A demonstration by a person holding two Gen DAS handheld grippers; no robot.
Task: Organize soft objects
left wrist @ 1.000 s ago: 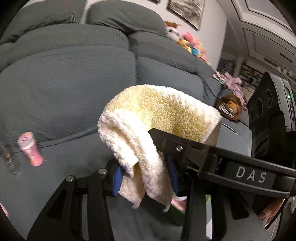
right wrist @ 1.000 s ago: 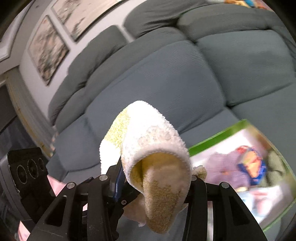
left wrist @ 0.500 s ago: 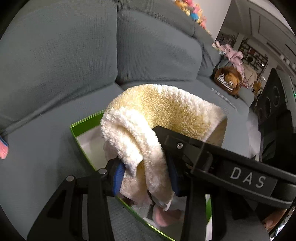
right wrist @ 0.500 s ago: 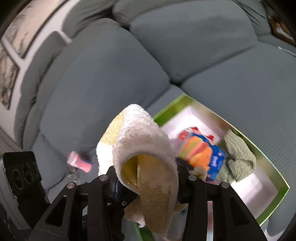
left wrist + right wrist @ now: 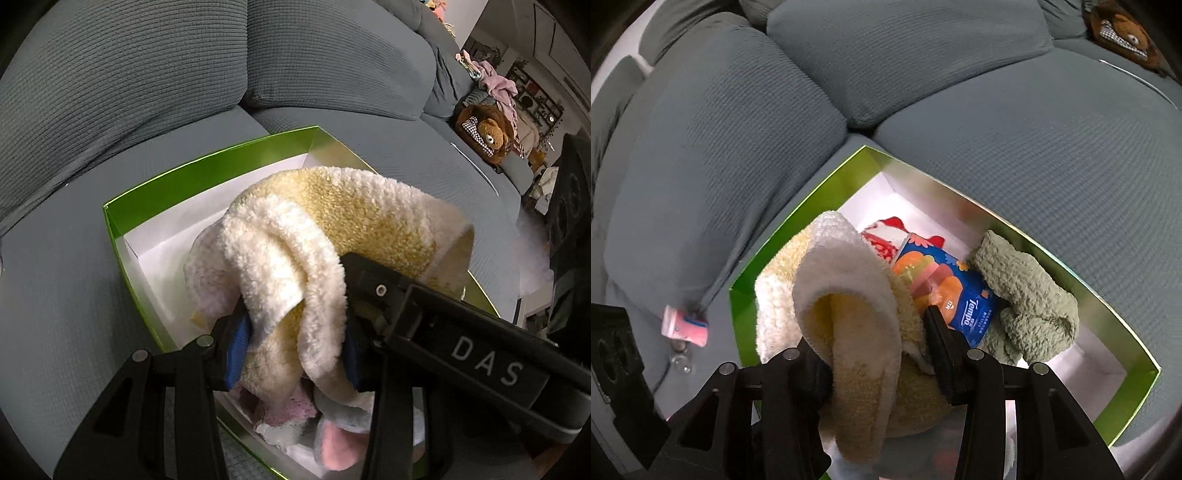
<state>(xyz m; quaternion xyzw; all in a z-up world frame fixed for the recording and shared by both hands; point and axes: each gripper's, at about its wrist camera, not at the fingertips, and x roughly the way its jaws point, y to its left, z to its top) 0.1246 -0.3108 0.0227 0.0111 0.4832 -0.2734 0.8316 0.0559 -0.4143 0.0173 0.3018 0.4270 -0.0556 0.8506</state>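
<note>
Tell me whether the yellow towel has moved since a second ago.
Yes. The yellow towel, held by both tongs, came down from in front of the sofa backrest to just over the green box.

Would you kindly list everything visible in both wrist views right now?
towel: one, cream and yellow, over the box, held at both ends
box: one, green rim, white inside, on the sofa seat
tissue pack: one, blue and orange, in the box
green cloth: one, in the box, beside the pack
red-white item: one, in the box behind the pack
pink bottle: one, on the seat, outside the box
teddy: one, brown, far end of sofa
sofa: one, grey
left gripper: black, grips towel, jaws opening
right gripper: black, grips towel
</note>
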